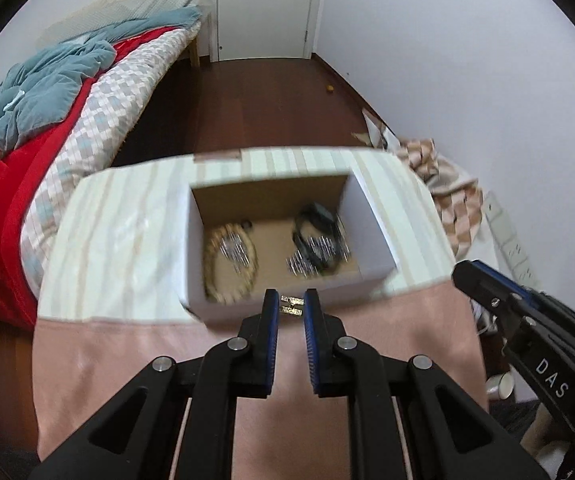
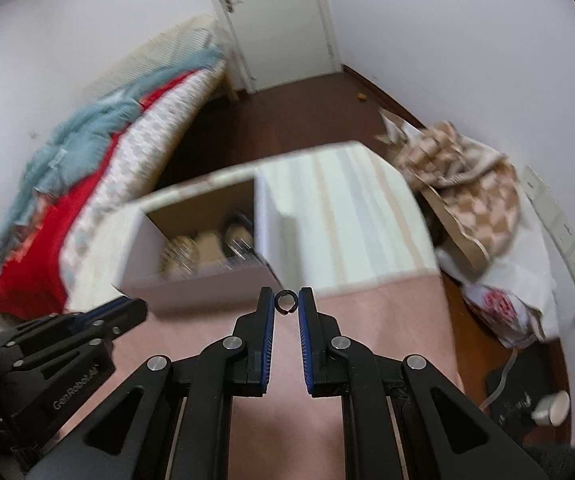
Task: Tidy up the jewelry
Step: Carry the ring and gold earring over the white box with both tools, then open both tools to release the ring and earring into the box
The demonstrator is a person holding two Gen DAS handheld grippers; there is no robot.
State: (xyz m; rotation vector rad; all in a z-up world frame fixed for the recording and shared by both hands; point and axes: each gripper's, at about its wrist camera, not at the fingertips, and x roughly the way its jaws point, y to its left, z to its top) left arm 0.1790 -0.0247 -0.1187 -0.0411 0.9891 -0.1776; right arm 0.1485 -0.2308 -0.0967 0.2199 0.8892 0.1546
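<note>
Landmark: open cardboard box (image 1: 287,236) on the cloth-covered counter (image 1: 127,344).
Left gripper (image 1: 291,305): jaws clamped on a small gold clasp-like piece (image 1: 291,305), at the box's near wall.
Right gripper (image 2: 285,301): jaws clamped on one small dark ring (image 2: 285,301), off the box's near right corner.
Nearer the box: left gripper.
In box: one beaded bracelet (image 1: 229,264) at left, one dark tangled piece (image 1: 317,240) at right.
Count: two pieces held, two stowed.

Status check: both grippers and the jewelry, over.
Left gripper shut on gold piece. Right gripper shut on black ring. Box open ahead, jewelry inside. Path clear.
</note>
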